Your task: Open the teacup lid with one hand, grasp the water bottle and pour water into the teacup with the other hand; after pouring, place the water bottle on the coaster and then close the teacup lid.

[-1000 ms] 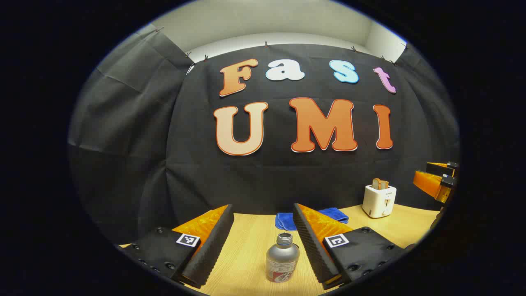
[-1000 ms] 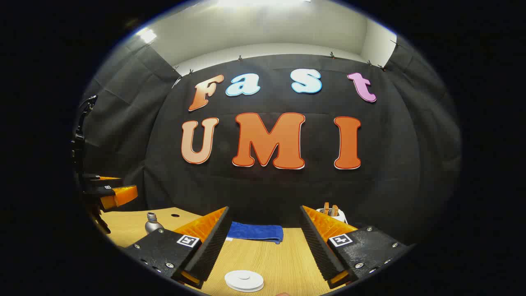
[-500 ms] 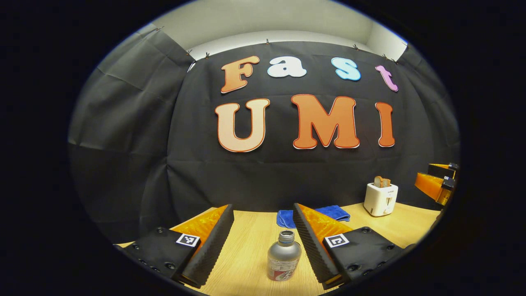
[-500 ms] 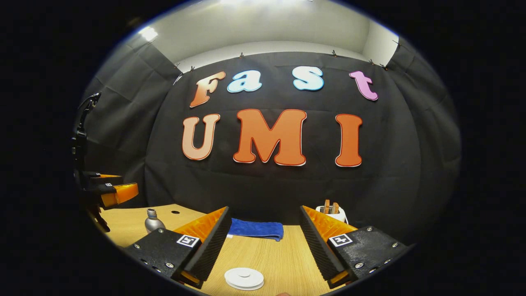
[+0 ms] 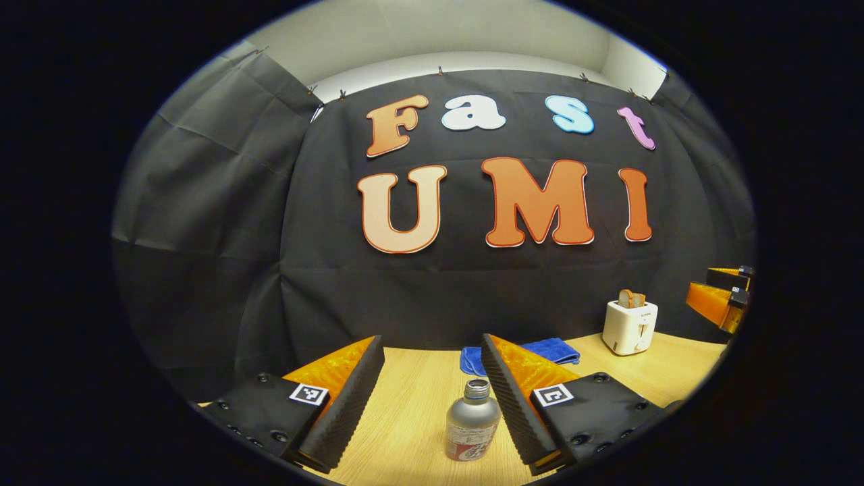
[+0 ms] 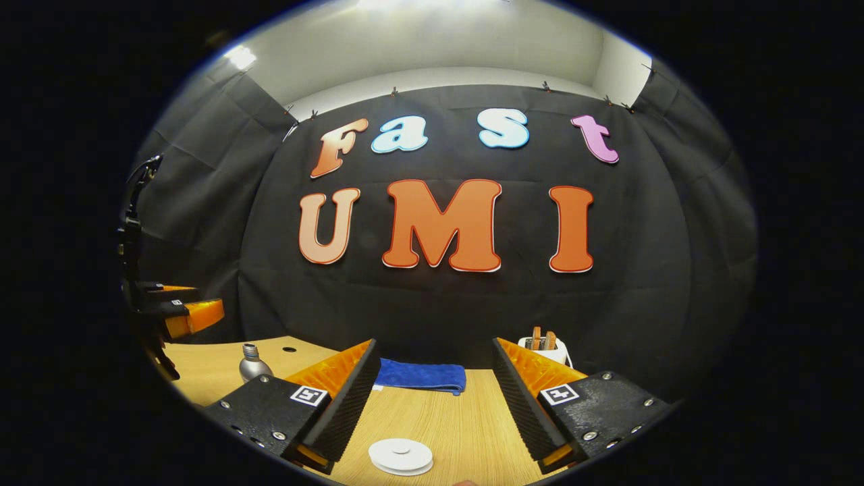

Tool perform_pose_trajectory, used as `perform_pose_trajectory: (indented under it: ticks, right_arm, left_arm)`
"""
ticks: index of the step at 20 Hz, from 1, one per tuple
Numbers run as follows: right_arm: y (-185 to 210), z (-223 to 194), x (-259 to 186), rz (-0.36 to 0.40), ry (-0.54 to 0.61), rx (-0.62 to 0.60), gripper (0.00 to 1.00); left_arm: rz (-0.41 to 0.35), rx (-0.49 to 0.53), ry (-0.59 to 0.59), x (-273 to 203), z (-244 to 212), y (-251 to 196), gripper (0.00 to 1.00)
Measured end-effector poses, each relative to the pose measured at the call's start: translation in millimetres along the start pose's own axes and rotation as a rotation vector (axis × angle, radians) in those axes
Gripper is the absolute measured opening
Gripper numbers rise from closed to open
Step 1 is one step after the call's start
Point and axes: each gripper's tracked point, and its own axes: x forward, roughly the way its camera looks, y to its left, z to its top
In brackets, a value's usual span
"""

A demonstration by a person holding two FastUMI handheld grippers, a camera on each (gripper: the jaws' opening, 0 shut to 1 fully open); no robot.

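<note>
Since a second ago the left gripper (image 5: 432, 378) has eased to its left, so the water bottle (image 5: 472, 430) now stands nearer its right finger than the middle of the gap; the tongs remain spread wide and touch nothing. That small drift suggests the approach to the bottle is only being lined up, with no grasp begun. The right gripper (image 6: 433, 378) has hardly shifted: its fingers are likewise spread, hovering above the white disc (image 6: 401, 457), which could be the teacup lid or the coaster; I cannot tell which, and no cup body is visible. Largest in the scene is the wooden table (image 6: 459, 418), pale with a fine straight grain and a matte finish. On it at the back sits a boxy white toaster (image 5: 630, 327) with bread slices poking up, smooth and hard-looking. Beside it lies a blue cloth (image 6: 420, 376), folded flat, soft and napped. The bottle is a small silvery metal cylinder with rounded shoulders, a narrow open neck and a printed label; it looks slick, so the ribbed finger pads (image 5: 341, 412) should help.
</note>
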Motion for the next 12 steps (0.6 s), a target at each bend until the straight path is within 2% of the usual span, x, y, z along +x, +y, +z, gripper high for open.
perform_pose_trajectory:
  ticks: [7,8,12]
  right_arm:
    - [8,-39,4,0.040,0.085,0.056,0.99]
    - [8,-45,5,0.041,0.100,0.057,0.99]
    - [13,-71,9,0.059,0.154,0.072,0.98]
  left_arm:
    - [0.012,-0.009,0.032,-2,-10,4,0.96]
    - [0.015,-0.009,0.032,-3,-10,5,0.93]
    - [0.021,-0.007,0.048,-4,-17,8,0.96]
